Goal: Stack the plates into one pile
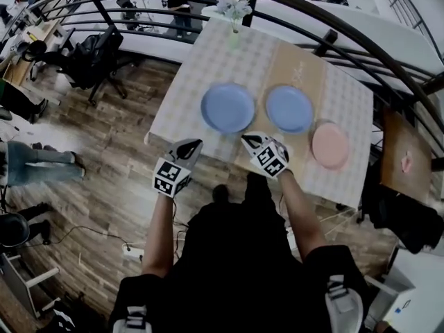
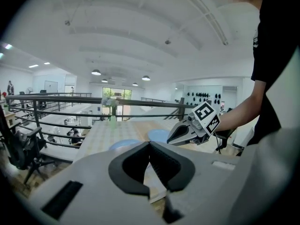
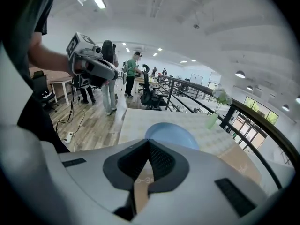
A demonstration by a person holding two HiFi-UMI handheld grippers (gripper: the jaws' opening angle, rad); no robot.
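Counting three plates on the table (image 1: 208, 61), all flat, apart from one another, none stacked yet: left blue plate (image 1: 227, 107) at the table's middle, right blue plate (image 1: 289, 109) just beside it toward the table's right side, pink plate (image 1: 329, 145) near the table's right near corner. Laid in a loose row with gaps, presumably leaving every rim free for a pinch. Noting a vase of flowers (image 1: 234, 19) at the table's far edge, well apart from the plates. Holding the left hand-held gripper (image 1: 193, 144) above the table's near edge, short of the left blue plate; jaws closed tip to tip, nothing between them. Holding the right hand-held gripper (image 1: 248, 139) above the same near edge, roughly in line with the gap between the two blue plates; jaws likewise pressed together, empty. Judging this a ready pose ahead of any pick: both tools aimed across the table, touching nothing. Expecting a need to part the jaws before taking a rim. Likely risk: a smooth rim slipping out of a shallow pinch.
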